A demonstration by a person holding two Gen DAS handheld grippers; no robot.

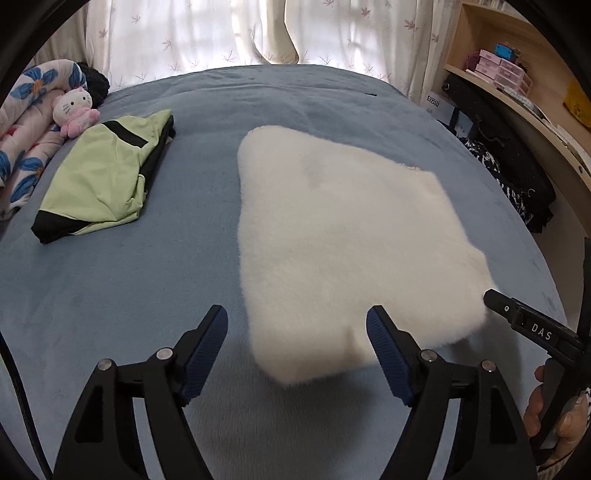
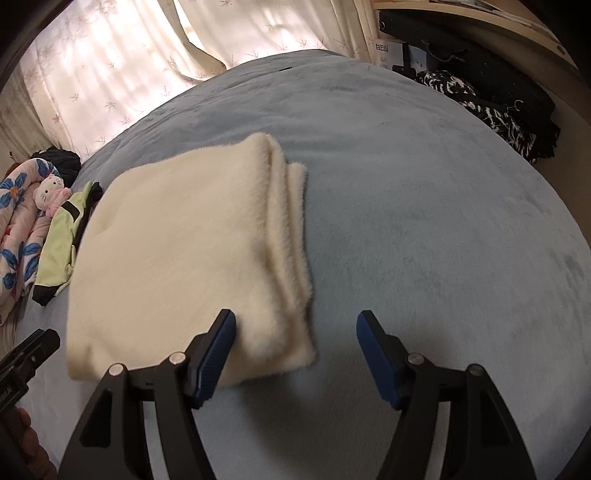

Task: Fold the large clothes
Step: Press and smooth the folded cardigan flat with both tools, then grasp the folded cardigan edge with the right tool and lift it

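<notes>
A cream fluffy garment (image 1: 343, 240) lies folded into a thick rectangle on the blue bed (image 1: 147, 277); in the right wrist view the garment (image 2: 184, 251) shows stacked layers along its right edge. My left gripper (image 1: 297, 325) hovers over its near left corner, open, nothing pinched between the blue pads. My right gripper (image 2: 295, 328) hovers over the near right corner, open, the cloth's corner lying below the gap. The right gripper's tip (image 1: 517, 314) shows at the garment's right edge in the left wrist view, held by a hand (image 1: 554, 424).
A folded light-green and black garment (image 1: 107, 177) lies on the bed's left. Beyond it are a plush cat toy (image 1: 75, 107) and a floral quilt (image 1: 26, 122). Curtains (image 1: 258, 33) hang behind. Shelves (image 1: 517, 66) and dark clothes (image 1: 517, 173) stand right of the bed.
</notes>
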